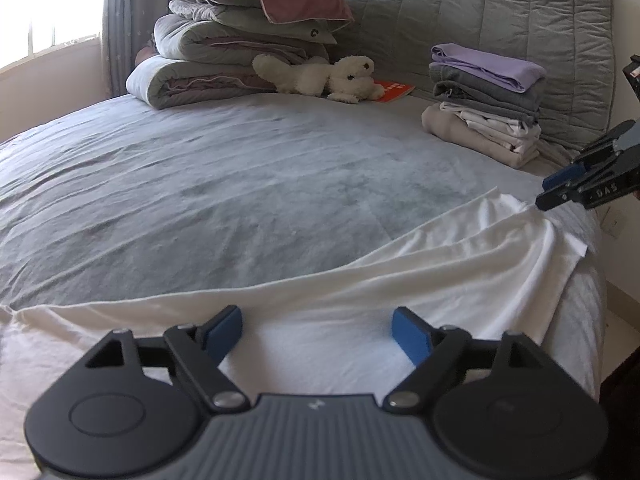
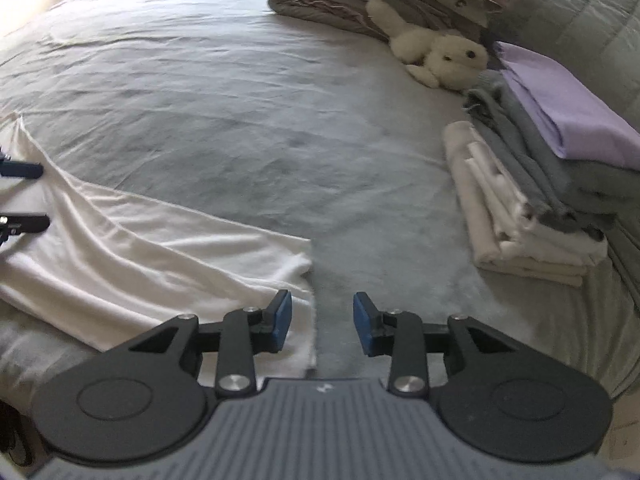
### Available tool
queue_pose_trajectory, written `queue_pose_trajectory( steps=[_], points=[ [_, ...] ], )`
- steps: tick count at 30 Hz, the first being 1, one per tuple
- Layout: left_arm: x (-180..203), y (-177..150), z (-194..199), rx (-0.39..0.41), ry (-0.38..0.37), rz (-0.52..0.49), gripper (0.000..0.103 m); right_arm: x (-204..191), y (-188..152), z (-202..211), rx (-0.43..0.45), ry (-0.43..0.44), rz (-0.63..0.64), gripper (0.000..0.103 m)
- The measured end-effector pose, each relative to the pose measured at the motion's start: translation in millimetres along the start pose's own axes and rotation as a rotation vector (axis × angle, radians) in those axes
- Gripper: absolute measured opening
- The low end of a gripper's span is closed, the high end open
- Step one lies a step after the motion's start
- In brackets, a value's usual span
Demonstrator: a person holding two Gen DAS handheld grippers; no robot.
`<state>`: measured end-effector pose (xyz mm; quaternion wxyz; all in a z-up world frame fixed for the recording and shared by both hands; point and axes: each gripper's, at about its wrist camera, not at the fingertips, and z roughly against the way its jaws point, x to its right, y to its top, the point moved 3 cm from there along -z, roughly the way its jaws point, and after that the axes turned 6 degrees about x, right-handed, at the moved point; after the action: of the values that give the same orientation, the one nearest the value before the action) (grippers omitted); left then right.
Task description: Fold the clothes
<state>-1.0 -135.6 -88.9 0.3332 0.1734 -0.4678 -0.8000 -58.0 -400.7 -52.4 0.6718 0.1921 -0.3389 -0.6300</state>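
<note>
While the white garment (image 1: 400, 280) is spread along the near edge of the bed (image 1: 200, 184), both the left hand-held gripper (image 1: 318, 334) and the right hand-held gripper (image 2: 322, 322) are held wide open above it, with nothing grasped.

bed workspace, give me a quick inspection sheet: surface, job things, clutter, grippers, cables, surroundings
surface: grey bed sheet, wrinkled, mostly bare in the middle
job's things: white garment spread loosely along the near edge, creased; stack of folded clothes by the headboard, lilac piece on top
clutter: plush dog, red book beside it, pile of folded quilts and pillow
grippers: left gripper over the garment, jaws open, holding nothing; right gripper at the garment's end edge, jaws open
cables: nothing seen
surroundings: quilted grey headboard, bright window with curtain
</note>
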Motion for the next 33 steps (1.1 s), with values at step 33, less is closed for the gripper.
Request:
queue_pose_trajectory(
  steps=[33],
  points=[
    [-6,7,5,0.007,0.013,0.012,0.087,7,3,0,0.021,0.049,-0.098,0.042]
  ],
)
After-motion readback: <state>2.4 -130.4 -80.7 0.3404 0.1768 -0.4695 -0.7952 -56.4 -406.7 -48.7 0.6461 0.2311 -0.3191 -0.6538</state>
